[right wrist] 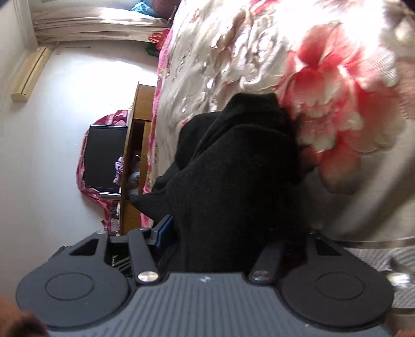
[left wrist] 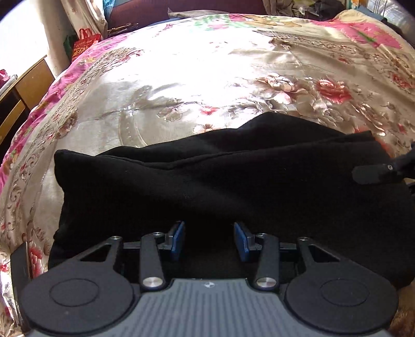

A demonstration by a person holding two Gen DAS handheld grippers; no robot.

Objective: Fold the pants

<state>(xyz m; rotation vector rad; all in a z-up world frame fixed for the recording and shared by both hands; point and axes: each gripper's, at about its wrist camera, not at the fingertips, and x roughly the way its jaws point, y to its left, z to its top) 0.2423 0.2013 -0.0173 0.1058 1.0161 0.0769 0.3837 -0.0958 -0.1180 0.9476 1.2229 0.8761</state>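
The black pants [left wrist: 207, 181] lie folded in a thick bundle on the floral bedspread [left wrist: 207, 77]. My left gripper [left wrist: 209, 239] is open, its blue pads [left wrist: 179, 238] apart just above the near edge of the bundle. A black finger of the right gripper [left wrist: 376, 172] shows at the bundle's right end. In the right wrist view, turned sideways, the right gripper [right wrist: 220, 233] has the black pants [right wrist: 233, 168] filling the space between its fingers; one blue pad [right wrist: 164, 230] shows at the left, the other finger is hidden by cloth.
A wooden cabinet [left wrist: 23, 88] stands beside the bed on the left, with a red bag [left wrist: 84, 42] behind it. A dark screen [right wrist: 106, 155] and the cabinet [right wrist: 140, 155] show in the right wrist view. Clutter lies beyond the bed's far edge [left wrist: 311, 10].
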